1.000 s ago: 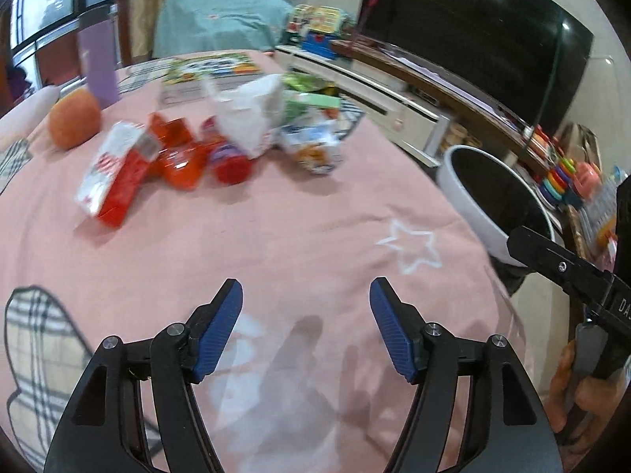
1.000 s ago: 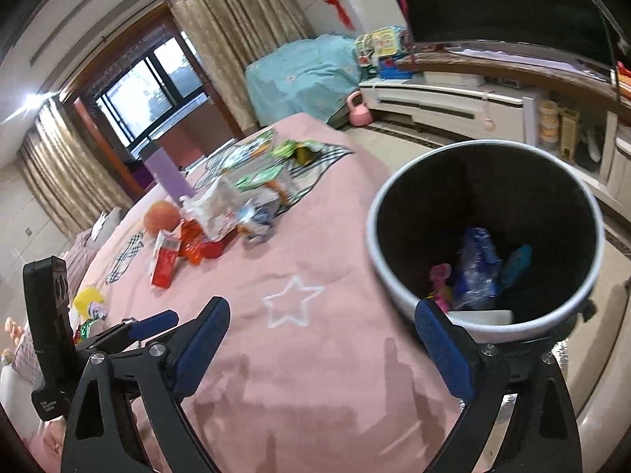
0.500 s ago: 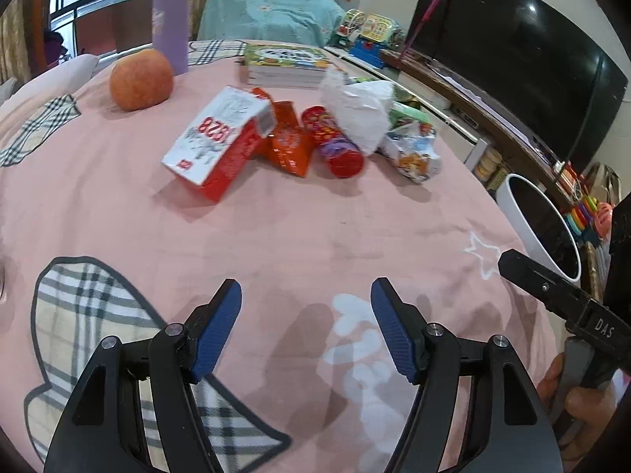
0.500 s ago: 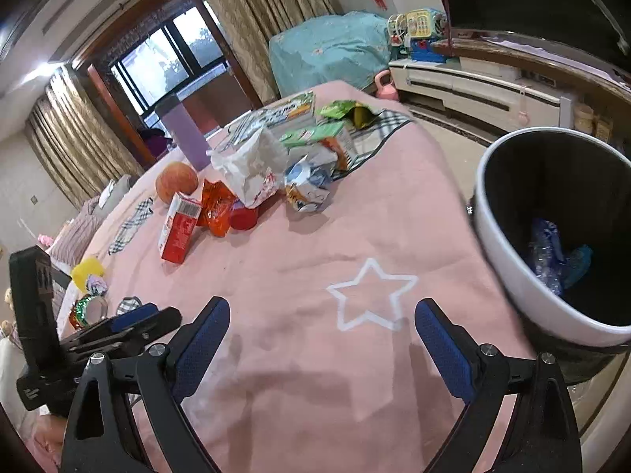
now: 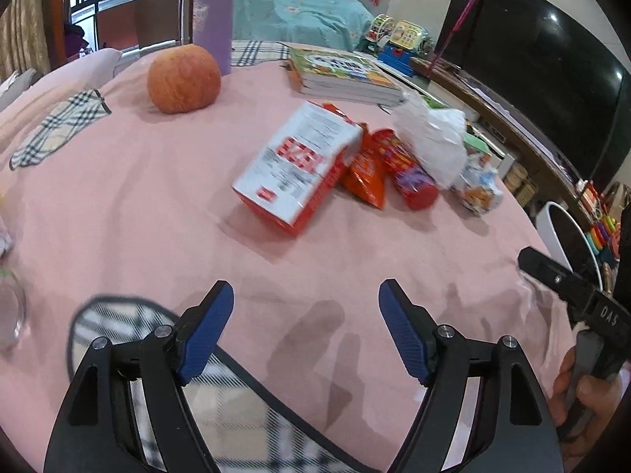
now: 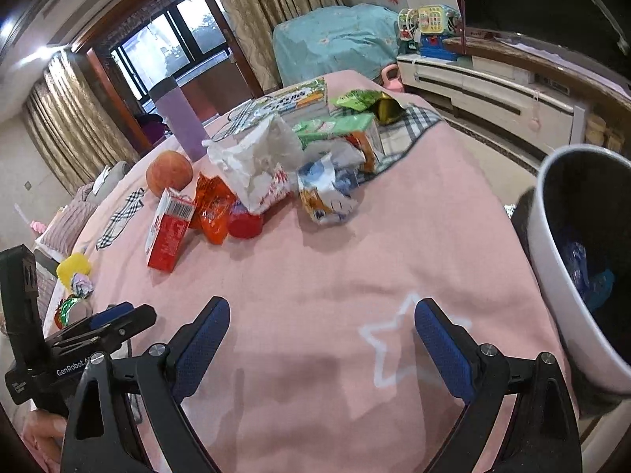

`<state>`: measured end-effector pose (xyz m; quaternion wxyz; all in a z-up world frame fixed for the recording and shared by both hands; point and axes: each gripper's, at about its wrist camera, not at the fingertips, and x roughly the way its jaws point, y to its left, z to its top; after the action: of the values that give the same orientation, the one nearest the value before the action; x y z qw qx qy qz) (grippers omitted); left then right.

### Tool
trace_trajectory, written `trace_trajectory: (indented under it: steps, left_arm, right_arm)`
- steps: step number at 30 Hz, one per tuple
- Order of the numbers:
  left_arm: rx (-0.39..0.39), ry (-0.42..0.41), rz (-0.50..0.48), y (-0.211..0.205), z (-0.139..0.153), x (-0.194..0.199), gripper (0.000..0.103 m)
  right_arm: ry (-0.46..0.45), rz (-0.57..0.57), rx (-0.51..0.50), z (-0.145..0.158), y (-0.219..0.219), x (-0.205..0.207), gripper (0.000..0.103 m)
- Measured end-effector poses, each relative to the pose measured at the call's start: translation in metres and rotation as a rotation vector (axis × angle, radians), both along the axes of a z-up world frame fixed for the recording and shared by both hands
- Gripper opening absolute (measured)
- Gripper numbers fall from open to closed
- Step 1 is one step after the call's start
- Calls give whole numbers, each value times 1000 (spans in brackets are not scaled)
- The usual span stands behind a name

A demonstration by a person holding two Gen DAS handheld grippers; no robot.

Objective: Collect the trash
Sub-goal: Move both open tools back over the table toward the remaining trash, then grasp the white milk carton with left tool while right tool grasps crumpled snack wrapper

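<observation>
A heap of trash lies on the pink tablecloth point(image 5: 138, 205): a red and white carton point(image 5: 299, 169) point(image 6: 169, 232), an orange snack packet point(image 5: 364, 175) point(image 6: 213, 209), a red tube point(image 5: 410, 175), a crumpled white plastic bag point(image 5: 432, 142) point(image 6: 256, 161) and a blue and white wrapper point(image 5: 479, 189) point(image 6: 327, 193). My left gripper point(image 5: 305, 295) hovers short of the carton, its jaws opening with nothing between them. My right gripper point(image 6: 321, 307) stands open and empty over the cloth, beside a white bin point(image 6: 552, 236) that holds some wrappers.
An orange fruit point(image 5: 183, 79), a purple cup point(image 5: 213, 12) and stacked books point(image 5: 343, 75) stand behind the heap. Green packets point(image 6: 335, 130) lie near the books. A glass point(image 5: 10, 311) is at the left edge. A TV and toys line the far right.
Both views have swung away from the bin toward the heap, which now looks closer. The left jaws stand wider apart. The right jaws are unchanged.
</observation>
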<state>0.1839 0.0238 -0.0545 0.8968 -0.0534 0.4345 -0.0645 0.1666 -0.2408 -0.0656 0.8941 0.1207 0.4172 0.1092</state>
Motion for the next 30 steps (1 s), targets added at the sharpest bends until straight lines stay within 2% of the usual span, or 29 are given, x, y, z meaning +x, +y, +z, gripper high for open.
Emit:
trace_trajectory:
  steps: [5,15,19,21,22,23,24,26,30]
  left_arm:
    - [36,-23,-8,10,4,21,86]
    - [55,-10,-61,11,-6,59,86]
    - [60,-26,-88,6,-8,60,85]
    - [73,-40,-103,1,-7,57,65]
    - [80,-38,-118,-1,-7,55,52]
    - [82,-39,-123,-2,-7,54,51]
    - [86,-51,-127,-4,-5,50,51]
    - [87,-65,-133,-5,-3,45,50]
    - [62,-65,-134,-9,1,30,50]
  right_arm:
    - [0,-11,10,-1,2,26,96]
    - [-1,-29,-17,-8,3,70,94]
    - [5,-27,-23,-10,5,77,80]
    - [12,-29,-27,-12,5,78,66]
    - [18,-31,-27,-13,5,78,49]
    - [21,-28,-19,-13,4,77,38]
    - [17,-27,-16,-13,4,75,38]
    - [7,-22,-23,-10,4,70,31]
    - [-1,-7,-13,-7,2,51,30]
